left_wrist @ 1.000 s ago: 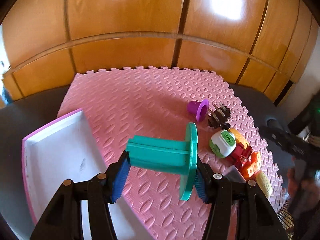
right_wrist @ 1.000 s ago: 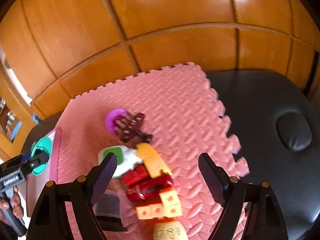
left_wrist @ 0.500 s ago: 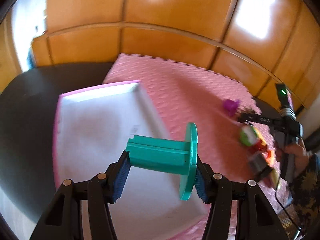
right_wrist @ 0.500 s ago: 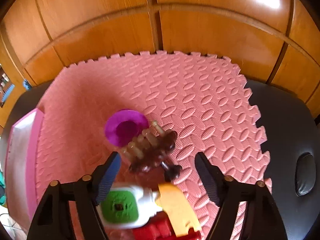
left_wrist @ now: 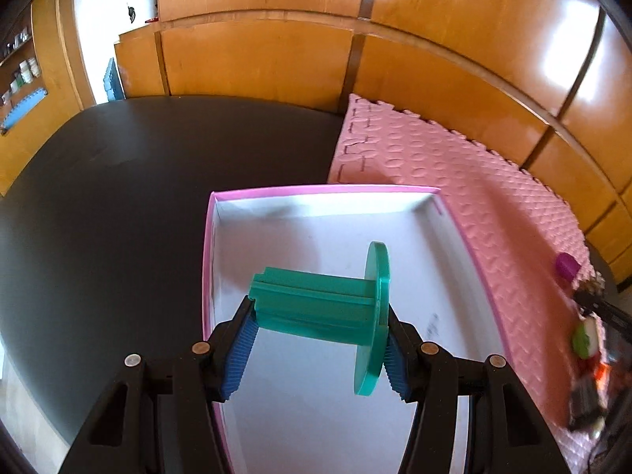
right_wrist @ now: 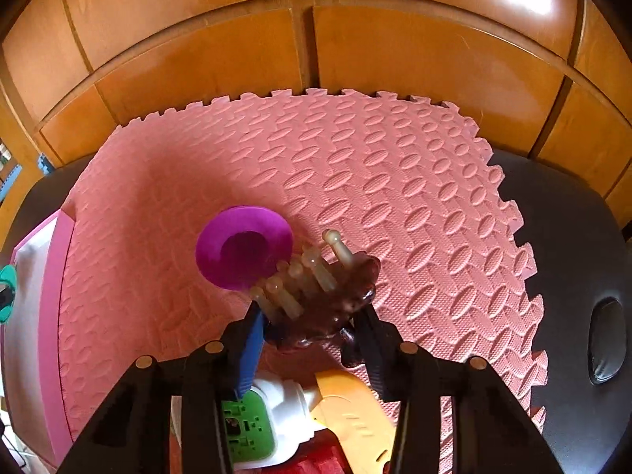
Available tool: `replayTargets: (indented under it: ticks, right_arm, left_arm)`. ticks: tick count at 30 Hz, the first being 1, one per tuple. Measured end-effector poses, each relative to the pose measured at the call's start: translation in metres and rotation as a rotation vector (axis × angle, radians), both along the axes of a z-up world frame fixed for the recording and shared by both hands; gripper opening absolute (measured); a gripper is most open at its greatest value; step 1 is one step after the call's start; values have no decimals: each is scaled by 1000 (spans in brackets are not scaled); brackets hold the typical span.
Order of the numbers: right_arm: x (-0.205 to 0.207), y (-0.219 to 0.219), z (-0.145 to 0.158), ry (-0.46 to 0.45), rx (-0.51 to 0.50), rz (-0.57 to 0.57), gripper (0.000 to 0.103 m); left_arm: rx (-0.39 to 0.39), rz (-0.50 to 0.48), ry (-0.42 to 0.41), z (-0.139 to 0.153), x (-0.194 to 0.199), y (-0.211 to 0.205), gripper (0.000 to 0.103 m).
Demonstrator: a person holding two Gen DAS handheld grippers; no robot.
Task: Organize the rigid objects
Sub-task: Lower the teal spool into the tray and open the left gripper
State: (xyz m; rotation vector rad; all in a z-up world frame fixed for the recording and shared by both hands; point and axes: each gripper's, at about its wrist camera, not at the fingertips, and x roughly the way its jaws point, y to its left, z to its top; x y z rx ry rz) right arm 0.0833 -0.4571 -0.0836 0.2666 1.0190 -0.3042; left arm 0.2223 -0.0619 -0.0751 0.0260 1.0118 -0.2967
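Pink mat [right_wrist: 355,181], landmark. Box [left_wrist: 466,233] at its left edge. Left gripper [left_wrist: 318,339] clamped on teal spool [left_wrist: 316,304], over box. Right gripper [right_wrist: 312,335] clamped on brown clip [right_wrist: 335,296], mid-mat, touching purple cup [right_wrist: 241,252].

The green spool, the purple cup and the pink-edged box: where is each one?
green spool [left_wrist: 316,308], left wrist view, on its ribbed shaft.
purple cup [right_wrist: 245,252], right wrist view, on its flared rim.
pink-edged box [left_wrist: 324,190], left wrist view, on its far rim.

Toy pile [left_wrist: 588,363] blurred at frame edge; tray [left_wrist: 466,233] near end hidden.
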Motion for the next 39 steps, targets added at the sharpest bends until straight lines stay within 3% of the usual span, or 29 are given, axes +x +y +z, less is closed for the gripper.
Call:
replayTargets:
  ticks: [9,11,16,26,33,39]
  right_arm:
    - [-8,1,9,-22,-44,-16,44]
    - [-10,2,11,-28,-49,-21,44]
    - [-16,4,23,-63,-75,-33,44]
    - [-36,22,49,-135,-66,-35,44]
    - [-51,69,72,-212,-40,80,44]
    - [-48,127,75,-214,0,241,44]
  left_arm:
    - [39,-4,3,-10,8,-12,58]
    - [32,-2,-2,-7,5,-11,64]
    - [28,-1,-63,11,-15,-5,80]
    - [31,3,-148,37,-91,-1,80]
    - [26,12,-189,44,-135,-1,80]
    - [29,22,-217,48,-157,5,80]
